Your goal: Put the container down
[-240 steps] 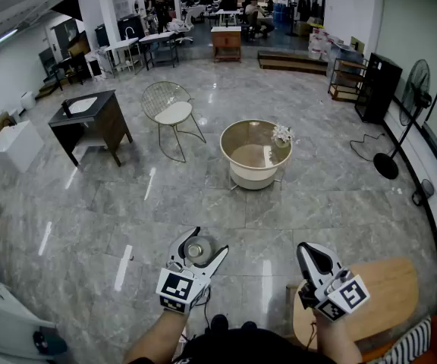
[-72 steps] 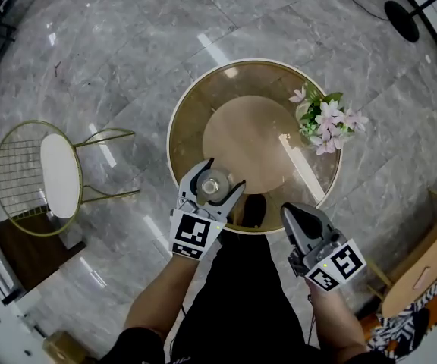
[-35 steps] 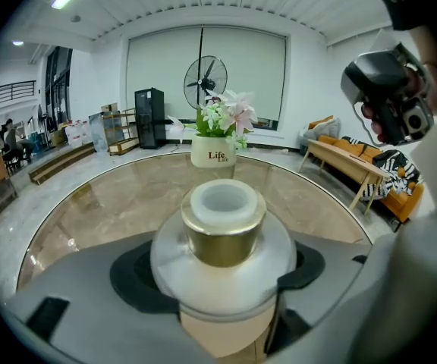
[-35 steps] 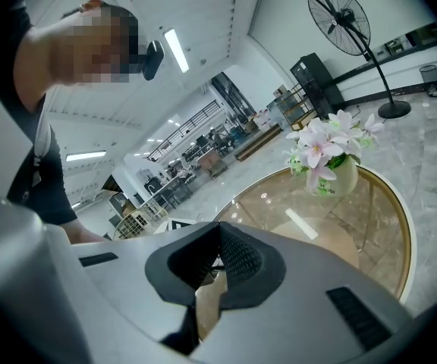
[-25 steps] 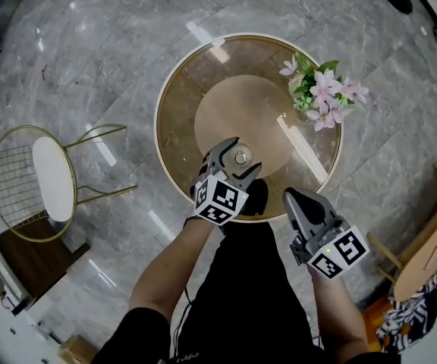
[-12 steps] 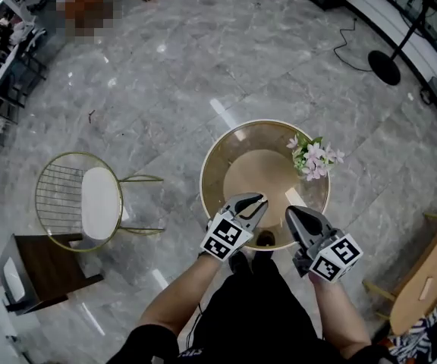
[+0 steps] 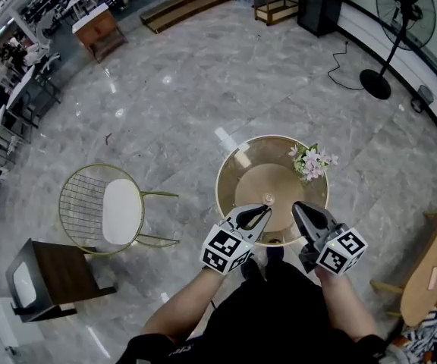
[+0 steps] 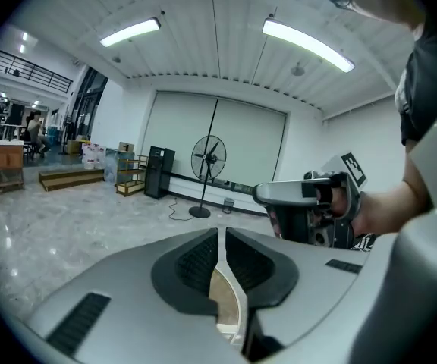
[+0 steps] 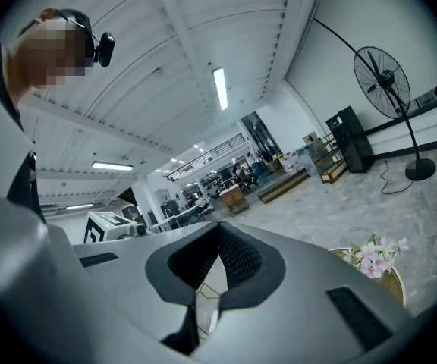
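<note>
Container (image 7: 268,199): standing on the round glass tabletop (image 7: 232,174), at the near edge of the tan disc seen through the glass. It is free of both grippers. Too small in the head view to record its detail.

Left gripper (image 7: 262,212): held over the near rim of the tabletop, tips pointing at the container and just short of it. Its own view shows the jaws closing, with only a narrow slit between the pads and nothing in that slit.

Right gripper (image 7: 302,211): held beside the left one, also over the near rim. Its own view shows the jaw tips meeting, with nothing between them.

Artificial flowers (image 7: 310,161): pink and white, at the far right side of the tabletop, well apart from the container.

Surroundings: grey marble floor (image 7: 180,97). A gold wire chair (image 7: 120,211) with a white seat stands to the left of the tabletop. A dark side table (image 7: 51,279) stands nearer the lower left corner. A black pedestal fan (image 7: 400,6) stands by the far right wall.
</note>
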Motion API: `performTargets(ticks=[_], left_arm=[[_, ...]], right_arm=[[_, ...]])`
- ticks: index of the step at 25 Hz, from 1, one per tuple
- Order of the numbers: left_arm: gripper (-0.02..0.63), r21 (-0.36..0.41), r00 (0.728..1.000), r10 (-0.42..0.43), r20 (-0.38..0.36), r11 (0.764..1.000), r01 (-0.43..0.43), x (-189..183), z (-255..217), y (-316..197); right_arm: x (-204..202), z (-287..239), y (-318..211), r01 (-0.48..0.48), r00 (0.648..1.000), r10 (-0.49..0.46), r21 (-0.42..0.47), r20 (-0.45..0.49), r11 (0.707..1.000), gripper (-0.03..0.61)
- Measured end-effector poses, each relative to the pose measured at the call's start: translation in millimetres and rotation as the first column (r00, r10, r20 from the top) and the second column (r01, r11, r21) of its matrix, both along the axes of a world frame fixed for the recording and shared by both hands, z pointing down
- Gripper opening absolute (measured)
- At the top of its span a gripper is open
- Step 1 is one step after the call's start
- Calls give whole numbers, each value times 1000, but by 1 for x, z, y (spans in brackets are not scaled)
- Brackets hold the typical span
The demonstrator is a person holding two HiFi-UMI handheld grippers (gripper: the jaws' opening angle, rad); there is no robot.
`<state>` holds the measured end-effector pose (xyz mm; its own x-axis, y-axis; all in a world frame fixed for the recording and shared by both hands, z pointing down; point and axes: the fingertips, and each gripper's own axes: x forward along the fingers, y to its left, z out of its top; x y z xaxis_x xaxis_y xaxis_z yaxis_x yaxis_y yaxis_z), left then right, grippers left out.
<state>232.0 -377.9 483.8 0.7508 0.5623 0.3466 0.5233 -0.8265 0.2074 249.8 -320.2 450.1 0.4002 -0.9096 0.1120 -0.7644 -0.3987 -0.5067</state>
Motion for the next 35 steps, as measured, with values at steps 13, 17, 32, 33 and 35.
performTargets(ticks=[13,17,32,33,35], left_arm=[[15,76,973,-86,-214,992,104,-33,-76,29],[17,47,948,-192,-254,976,210,-28,-95,47],[17,74,903,-311,-295,935,346,-9,-159,26],[17,72,900,-322,-293,932,356,-9,-160,21],[17,65,896,-337,-288,927,369,-11,-159,14]], right_arm=[[-8,-91,37,99,988,-93,47,-126,994,14],[-6,-122,80,109,970,-97,44,-224,993,12],[-4,-146,146,92,965,-76,55,-250,994,11],[-3,-150,140,94,961,-78,50,-264,994,11],[-2,-158,133,89,954,-74,39,-290,995,11]])
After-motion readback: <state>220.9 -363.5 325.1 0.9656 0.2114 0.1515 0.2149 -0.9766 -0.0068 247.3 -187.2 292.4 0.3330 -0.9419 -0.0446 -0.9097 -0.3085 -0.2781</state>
